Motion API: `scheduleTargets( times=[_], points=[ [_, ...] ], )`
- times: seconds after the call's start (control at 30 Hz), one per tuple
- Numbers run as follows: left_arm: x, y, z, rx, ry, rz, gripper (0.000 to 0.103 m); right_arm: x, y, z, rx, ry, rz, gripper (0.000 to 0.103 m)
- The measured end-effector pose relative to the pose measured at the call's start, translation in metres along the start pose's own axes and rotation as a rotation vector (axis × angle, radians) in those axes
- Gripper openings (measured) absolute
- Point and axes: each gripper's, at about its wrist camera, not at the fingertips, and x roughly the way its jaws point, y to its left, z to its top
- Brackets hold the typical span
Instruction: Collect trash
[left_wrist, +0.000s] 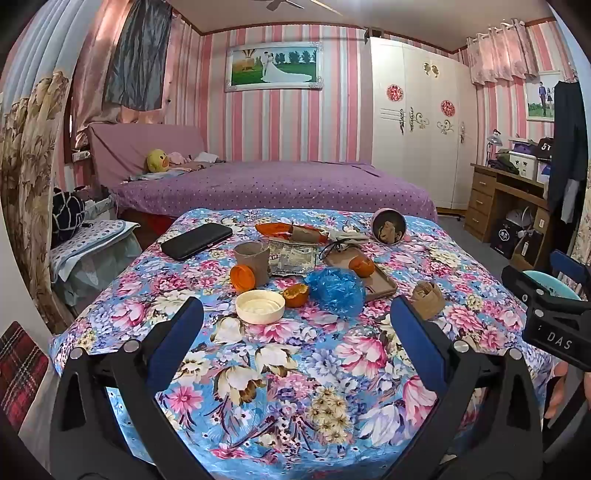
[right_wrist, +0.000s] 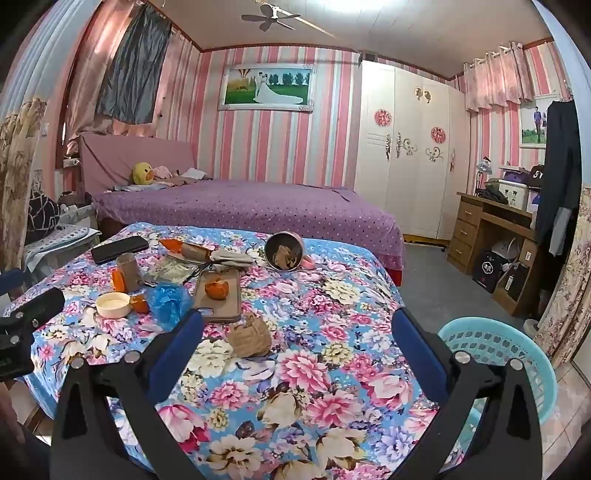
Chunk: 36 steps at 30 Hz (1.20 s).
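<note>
Trash lies on a table with a floral cloth (left_wrist: 295, 369). In the left wrist view, a white lid (left_wrist: 260, 306), an orange peel (left_wrist: 295, 293) and a crumpled blue plastic bag (left_wrist: 336, 291) sit just past my open left gripper (left_wrist: 295, 301). A cardboard tube (left_wrist: 252, 264) stands by an orange cap (left_wrist: 242, 277). My right gripper (right_wrist: 297, 314) is open and empty over the cloth, with a crumpled brown paper (right_wrist: 249, 338) just inside its left finger. Another peel (right_wrist: 216, 288) rests on a brown phone case (right_wrist: 218, 299).
A turquoise basket (right_wrist: 498, 347) stands off the table's right side. A black case (left_wrist: 197, 240) and a tipped pink cup (left_wrist: 388, 227) lie at the far edge, with a clear wrapper (left_wrist: 291, 258) between. A purple bed (left_wrist: 277, 188) is behind.
</note>
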Motion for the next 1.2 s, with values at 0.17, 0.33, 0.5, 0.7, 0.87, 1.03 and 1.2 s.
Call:
scheduleTargets(
  times=[0.17,0.33,0.5,0.7,0.87,1.03,1.2],
  points=[
    [-0.0007,0.0001,0.0001,-0.002,-0.006,0.002,0.098,-0.0027,-0.0009,0.0008,0.001,-0.012,-0.001,0.099],
    [-0.0001,-0.0001,0.0000,-0.002,-0.003,0.000,0.098,-0.0026,-0.0019,0.0000,0.004,-0.016,0.000,0.099],
    [-0.0008,-0.0011,0.0002,0.002,-0.007,0.001,0.098,-0.0033,-0.0008,0.0008,0.002,-0.018,-0.002,0.099],
    [-0.0004,0.0003,0.0001,-0.001,-0.008,0.001,0.098,-0.0049,-0.0035,0.0019,0.001,-0.022,-0.004,0.099],
    [-0.0004,0.0004,0.0001,-0.002,-0.008,0.000,0.098,-0.0056,-0.0040,0.0012,-0.002,-0.023,-0.004,0.099],
    [-0.0005,0.0005,0.0001,-0.002,-0.008,0.000,0.098,-0.0048,-0.0039,0.0006,-0.003,-0.021,-0.004,0.099],
    [-0.0006,0.0005,0.0001,-0.002,-0.010,0.000,0.098,-0.0049,-0.0029,0.0007,-0.003,-0.021,-0.004,0.099]
  ],
)
